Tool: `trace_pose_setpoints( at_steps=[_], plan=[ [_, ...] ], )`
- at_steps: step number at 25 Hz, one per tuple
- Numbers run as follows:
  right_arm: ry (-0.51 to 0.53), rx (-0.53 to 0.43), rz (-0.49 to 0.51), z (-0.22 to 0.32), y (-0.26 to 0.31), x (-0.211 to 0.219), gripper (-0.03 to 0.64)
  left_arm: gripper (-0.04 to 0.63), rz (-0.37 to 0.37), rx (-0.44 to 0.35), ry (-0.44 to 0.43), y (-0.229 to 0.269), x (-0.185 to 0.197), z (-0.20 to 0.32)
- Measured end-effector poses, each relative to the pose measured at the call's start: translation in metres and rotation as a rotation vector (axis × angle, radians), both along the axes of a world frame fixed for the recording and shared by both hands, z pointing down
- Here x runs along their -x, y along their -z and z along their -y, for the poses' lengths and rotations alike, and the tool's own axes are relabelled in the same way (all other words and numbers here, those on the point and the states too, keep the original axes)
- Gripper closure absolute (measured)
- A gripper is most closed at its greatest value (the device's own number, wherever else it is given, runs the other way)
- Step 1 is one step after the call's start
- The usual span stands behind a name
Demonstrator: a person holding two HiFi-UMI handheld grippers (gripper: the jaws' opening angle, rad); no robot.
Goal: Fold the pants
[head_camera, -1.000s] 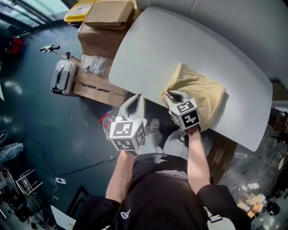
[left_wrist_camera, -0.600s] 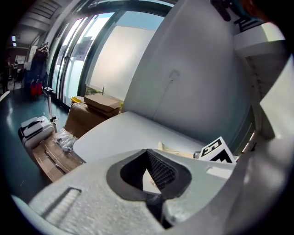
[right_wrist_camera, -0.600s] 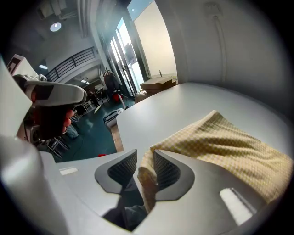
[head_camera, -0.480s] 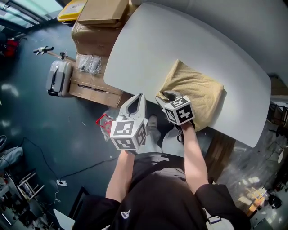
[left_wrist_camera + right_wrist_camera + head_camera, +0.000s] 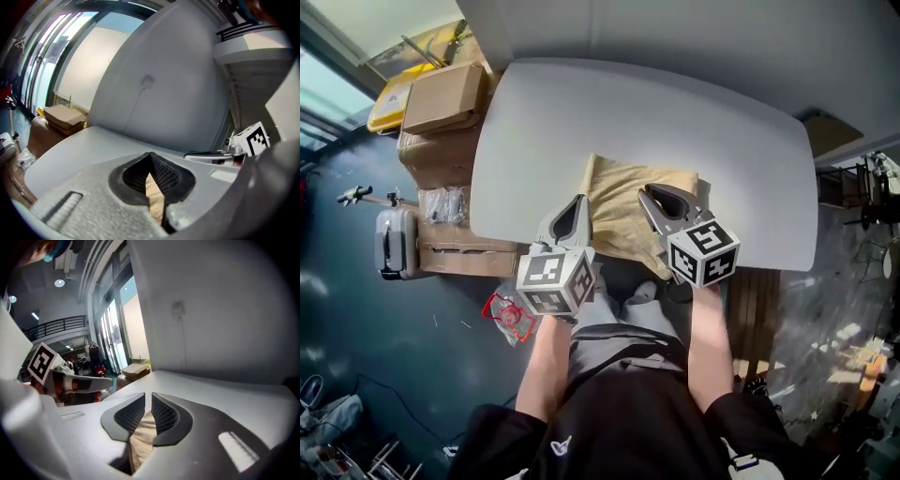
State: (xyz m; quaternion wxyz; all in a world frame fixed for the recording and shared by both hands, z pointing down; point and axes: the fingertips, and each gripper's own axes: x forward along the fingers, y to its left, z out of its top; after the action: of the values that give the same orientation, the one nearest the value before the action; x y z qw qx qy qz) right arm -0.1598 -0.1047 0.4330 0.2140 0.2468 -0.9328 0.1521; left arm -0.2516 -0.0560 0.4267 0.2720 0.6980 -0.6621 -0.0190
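On the near edge of the worktop [image 5: 722,141] the pants [image 5: 623,187] lie as a tan, part-folded bundle, about midway along that edge. As I read it, the step in hand is lifting a near layer and carrying it toward the worktop's far side. To do that well I should keep both hands level with each other. The cloth should rise only enough to clear the layer beneath, then go down edge to edge before I let go.

My right gripper [image 5: 661,199], nearer the worktop's right end, has just been closing. Its fingers [image 5: 164,418] stand almost together with tan cloth bunched between them, so I take it as gripping the pants. My left gripper [image 5: 575,206], nearer the worktop's left end, has fingers [image 5: 166,176] meeting at the tips. Cloth shows through the slit behind them, but I cannot say it is pinched.
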Motion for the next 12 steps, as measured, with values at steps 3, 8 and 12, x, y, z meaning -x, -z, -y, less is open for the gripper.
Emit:
trace_pose_setpoints(
  at_steps=[3,8,12],
  plan=[
    [-0.085,-0.124,0.037,0.021,0.044,-0.029,0.591,0.592,0.013,-0.072,-0.048,0.030,-0.018,0.026],
    [-0.161,-0.280,0.101,0.030,0.111,-0.073,0.606,0.592,0.062,-0.186,-0.135,0.080,-0.059,0.046],
    [-0.238,-0.390,0.166,0.038,0.156,-0.105,0.612,0.592,0.101,-0.277,-0.179,0.123,-0.088,0.058]
  ],
)
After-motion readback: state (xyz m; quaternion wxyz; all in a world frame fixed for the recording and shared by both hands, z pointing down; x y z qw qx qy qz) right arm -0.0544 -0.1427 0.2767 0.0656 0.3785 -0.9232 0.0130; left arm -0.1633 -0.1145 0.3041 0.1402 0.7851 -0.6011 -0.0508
